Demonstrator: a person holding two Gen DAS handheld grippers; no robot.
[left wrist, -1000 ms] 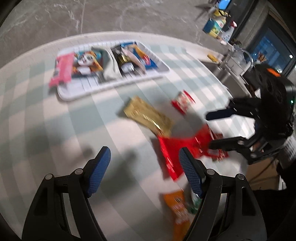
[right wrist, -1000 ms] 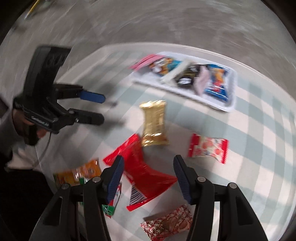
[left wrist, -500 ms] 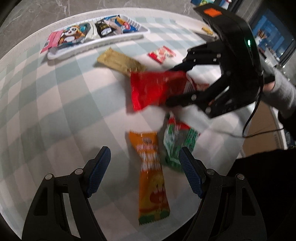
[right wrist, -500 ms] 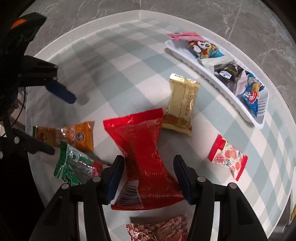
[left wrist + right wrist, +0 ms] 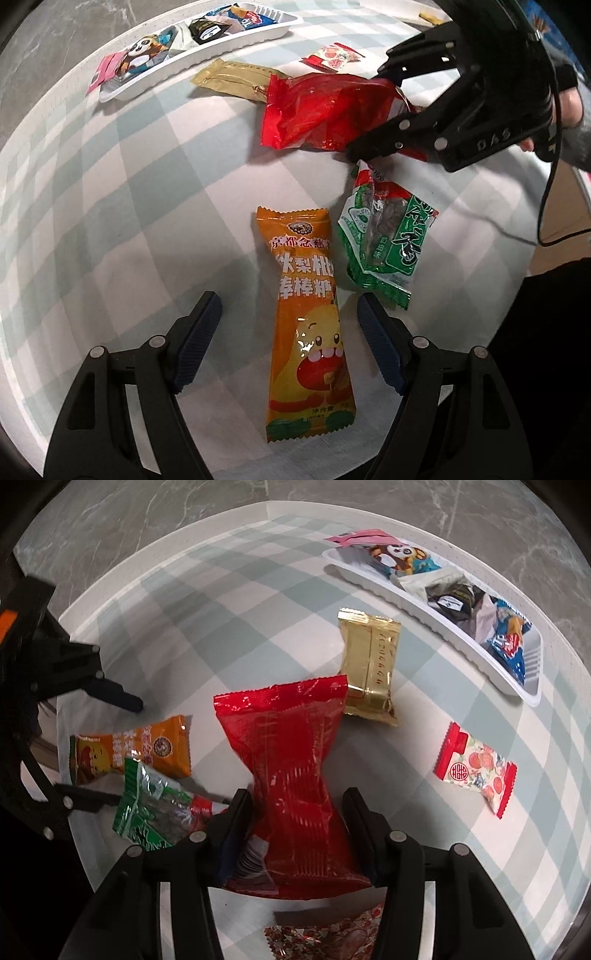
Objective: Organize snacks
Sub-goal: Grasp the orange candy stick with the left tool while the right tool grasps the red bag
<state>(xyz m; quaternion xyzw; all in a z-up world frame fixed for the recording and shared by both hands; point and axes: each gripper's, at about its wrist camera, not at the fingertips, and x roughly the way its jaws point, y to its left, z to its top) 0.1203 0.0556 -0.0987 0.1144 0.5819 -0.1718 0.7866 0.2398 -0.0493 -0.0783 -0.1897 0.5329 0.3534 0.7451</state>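
My left gripper (image 5: 288, 332) is open, its fingers either side of an orange snack packet (image 5: 306, 310) lying flat on the checked table; a green packet (image 5: 384, 240) lies just right of it. My right gripper (image 5: 297, 827) has its jaws around the near end of a big red bag (image 5: 291, 760), still apart, pads close to its sides; the bag also shows in the left wrist view (image 5: 325, 107). The white tray (image 5: 439, 627) at the far edge holds several snacks.
A gold packet (image 5: 369, 668) lies beyond the red bag, partly under it. A red-and-white candy packet (image 5: 472, 768) lies to the right. A red patterned packet (image 5: 325, 938) sits under my right gripper. The table edge (image 5: 92, 616) curves close on the left.
Both grippers have moved down and in. The left one now straddles the orange packet. The right one has come around the near end of the red bag.
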